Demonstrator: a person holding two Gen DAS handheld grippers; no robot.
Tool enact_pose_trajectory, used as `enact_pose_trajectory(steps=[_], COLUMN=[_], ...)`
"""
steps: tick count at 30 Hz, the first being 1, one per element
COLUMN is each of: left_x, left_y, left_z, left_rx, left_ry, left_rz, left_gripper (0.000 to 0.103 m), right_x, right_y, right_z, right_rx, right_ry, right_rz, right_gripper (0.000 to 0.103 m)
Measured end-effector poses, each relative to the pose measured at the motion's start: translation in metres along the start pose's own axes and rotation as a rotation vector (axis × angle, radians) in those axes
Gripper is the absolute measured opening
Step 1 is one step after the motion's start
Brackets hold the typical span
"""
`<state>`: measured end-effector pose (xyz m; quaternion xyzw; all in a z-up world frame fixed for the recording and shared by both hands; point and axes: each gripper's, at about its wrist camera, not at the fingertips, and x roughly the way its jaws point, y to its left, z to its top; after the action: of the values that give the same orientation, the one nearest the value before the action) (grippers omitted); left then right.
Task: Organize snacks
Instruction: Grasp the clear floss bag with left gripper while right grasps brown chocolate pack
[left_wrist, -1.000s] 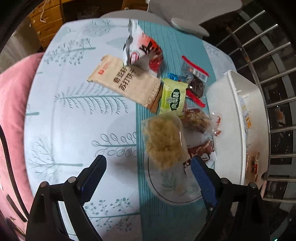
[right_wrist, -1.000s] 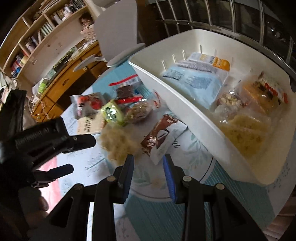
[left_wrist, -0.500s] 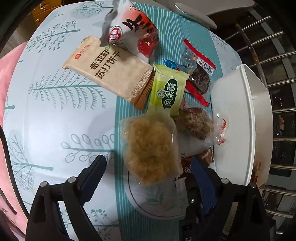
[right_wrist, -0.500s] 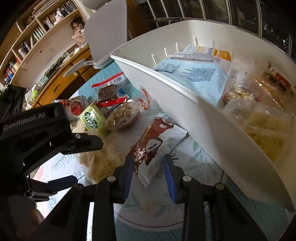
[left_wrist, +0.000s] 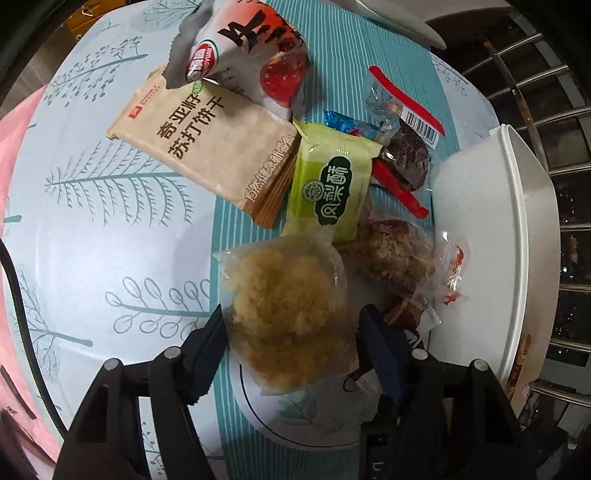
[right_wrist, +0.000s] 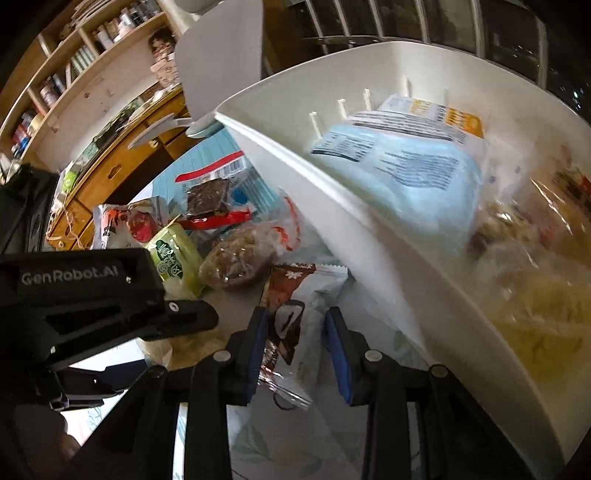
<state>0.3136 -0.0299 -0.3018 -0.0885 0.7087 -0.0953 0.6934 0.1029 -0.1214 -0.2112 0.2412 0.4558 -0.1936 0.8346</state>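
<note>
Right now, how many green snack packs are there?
1: the green pack lies mid-pile, beside the beige cracker pack. Others may hide in the white bin.

Glossy white plastic bin (right_wrist: 369, 221), crinkly clear floss-cake wrapper (left_wrist: 284, 306), matt paper cracker pack (left_wrist: 207, 147)
</note>
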Motion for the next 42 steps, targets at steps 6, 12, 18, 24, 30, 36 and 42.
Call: enact_pose_trajectory(steps=[6,12,18,24,30,36,42], left_x=[-0.001,-0.001,-0.008,-0.021,-0.041,-0.066,-0.096], left_y=[0.010,0.013,0.031,0.049,0.068,0.083,0.087], left_z=[0.002,-0.002,-0.017,-0.035,-0.056,-0.075,-0.104], left_rx=[-0.034,-0.041,-0.043,-0.028,-0.005,0.006,0.021], left_ry=[-0.021,-0.020,-0.026,-0.050,-0.043,-0.034,-0.052], left_rz=[-0.015,-0.035,-0.044,-0.058,-0.045,-0.005,0.029], left_gripper=[0.047,0.042,0.039,0.039,0.039,0.039,0.039], right_x=[0.004,0.005,0.000,-0.012,-0.033,-0.064,-0.097], right_y=[0.009,0.011,0.012,0.014,0.021,0.033,0.038], right_z=[0.002,0.003,0.000,-0.011,-0.023,-0.032,-0.034], right_rx=[-0.065,-0.095,-0.106,-0.115,-0.156,-0.248,-0.372], right_ry=[-0.007,-0.011,-0.012,-0.012,0.014,0.032,0.046], right_rz=[-0.010,-0.011,-0.017,-0.021,0.004,0.076,0.159], right_gripper=[0.033,0.032,0.026,0.021,0.013,0.008,0.008])
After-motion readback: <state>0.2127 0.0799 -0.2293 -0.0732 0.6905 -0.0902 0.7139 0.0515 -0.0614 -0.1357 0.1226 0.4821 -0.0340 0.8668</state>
